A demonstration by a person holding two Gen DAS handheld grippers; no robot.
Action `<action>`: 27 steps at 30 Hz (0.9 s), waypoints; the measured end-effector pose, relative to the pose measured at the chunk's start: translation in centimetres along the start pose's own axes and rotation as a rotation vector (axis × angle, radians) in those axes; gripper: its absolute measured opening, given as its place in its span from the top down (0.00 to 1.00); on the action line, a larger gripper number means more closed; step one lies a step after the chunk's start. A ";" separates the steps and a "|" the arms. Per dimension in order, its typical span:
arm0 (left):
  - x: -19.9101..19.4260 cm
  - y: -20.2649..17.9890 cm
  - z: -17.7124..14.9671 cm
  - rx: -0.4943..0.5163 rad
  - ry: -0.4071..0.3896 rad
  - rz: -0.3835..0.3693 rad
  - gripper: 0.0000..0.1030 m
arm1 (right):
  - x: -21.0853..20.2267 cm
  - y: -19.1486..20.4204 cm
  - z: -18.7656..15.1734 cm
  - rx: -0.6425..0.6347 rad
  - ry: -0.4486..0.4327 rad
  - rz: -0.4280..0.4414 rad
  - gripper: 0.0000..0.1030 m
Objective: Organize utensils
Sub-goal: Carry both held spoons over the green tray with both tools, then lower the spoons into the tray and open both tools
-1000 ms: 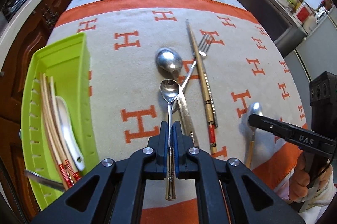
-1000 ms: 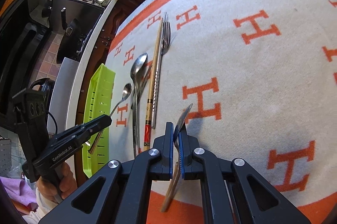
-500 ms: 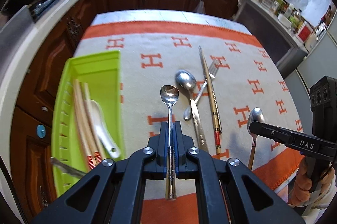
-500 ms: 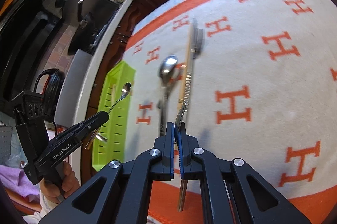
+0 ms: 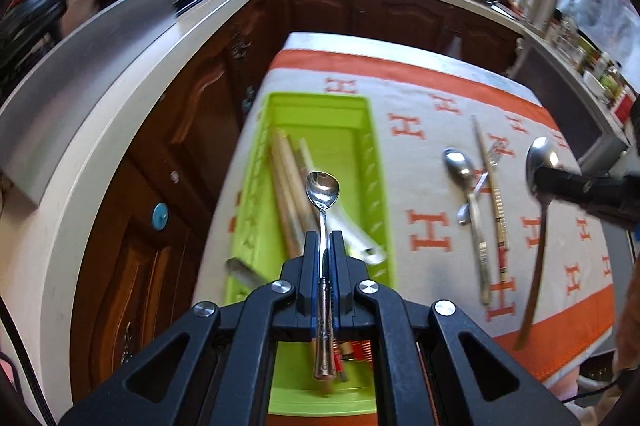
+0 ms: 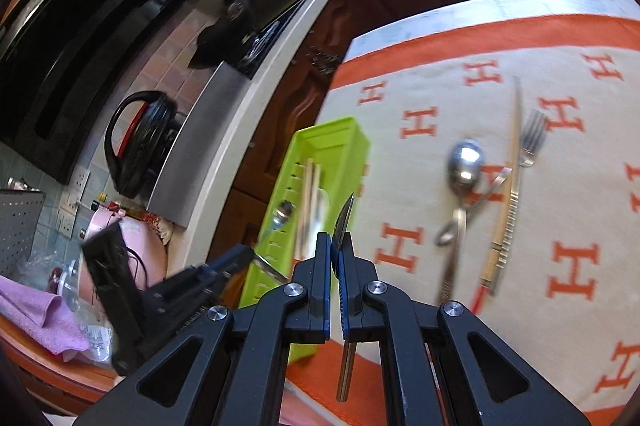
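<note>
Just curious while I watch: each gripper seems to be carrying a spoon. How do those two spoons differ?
The left gripper's spoon has a small rounded bowl and an ornate silver handle; the right gripper's spoon has a larger bowl and a plain, darker, longer handle.

The left spoon hangs over the green tray; the right spoon hangs over the patterned cloth.

Both are metal, lifted clear, and clamped by the handle.

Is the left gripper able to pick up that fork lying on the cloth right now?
Probably not as things stand. The left gripper is shut on a small spoon over the green tray, so its jaws are full. The fork lies off to the side, partly under a chopstick.
</note>
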State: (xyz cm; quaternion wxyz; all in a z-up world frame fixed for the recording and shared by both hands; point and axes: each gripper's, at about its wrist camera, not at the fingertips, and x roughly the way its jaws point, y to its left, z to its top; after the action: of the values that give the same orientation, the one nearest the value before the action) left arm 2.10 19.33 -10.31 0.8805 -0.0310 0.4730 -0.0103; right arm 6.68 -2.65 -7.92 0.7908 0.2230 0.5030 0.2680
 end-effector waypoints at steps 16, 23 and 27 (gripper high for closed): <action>0.4 3.8 -1.2 -0.072 -0.036 -0.069 0.77 | 10.1 7.6 1.7 -0.083 0.140 -0.033 0.97; 0.2 4.4 -1.5 -0.042 -0.022 0.026 0.59 | 14.5 8.5 1.6 -0.099 0.195 -0.060 0.97; 0.3 5.4 -1.4 -0.057 -0.017 0.072 0.51 | 16.4 8.5 1.4 -0.105 0.215 -0.097 0.97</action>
State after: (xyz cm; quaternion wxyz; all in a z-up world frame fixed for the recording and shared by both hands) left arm 1.02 24.61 -11.64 0.8829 -0.0391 0.4666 0.0351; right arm 11.99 14.35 -13.20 0.7551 0.1267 0.5802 0.2777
